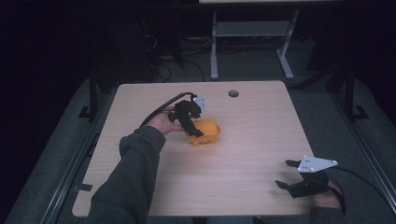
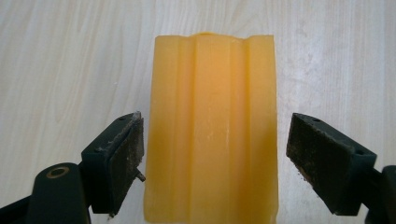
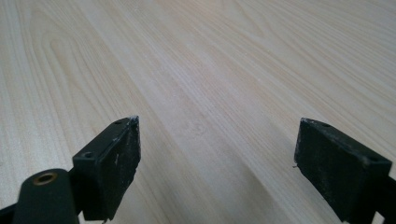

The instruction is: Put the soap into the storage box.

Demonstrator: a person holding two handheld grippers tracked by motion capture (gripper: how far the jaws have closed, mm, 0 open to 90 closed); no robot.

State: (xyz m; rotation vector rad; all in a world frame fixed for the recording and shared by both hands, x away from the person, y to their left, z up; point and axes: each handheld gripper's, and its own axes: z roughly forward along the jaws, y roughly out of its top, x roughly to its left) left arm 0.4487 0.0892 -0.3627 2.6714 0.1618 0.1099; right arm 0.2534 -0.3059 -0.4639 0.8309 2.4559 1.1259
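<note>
Jaws of the left gripper point(image 2: 212, 158) stand wide apart around an orange tub point(image 2: 212, 126), pads not clamping it; the tub rests mid-table point(image 1: 252, 154). Right gripper point(image 1: 286, 173), at five o'clock from the tub, gapes wide, holding nothing.

**No readable text**

No lettering, label, brand, number or sign can be read anywhere. The orange block point(image 2: 212, 126) has plain ridged faces, the wooden desk point(image 1: 261, 140) shows bare grain, and the black pads point(image 3: 116, 163) carry no markings.
</note>
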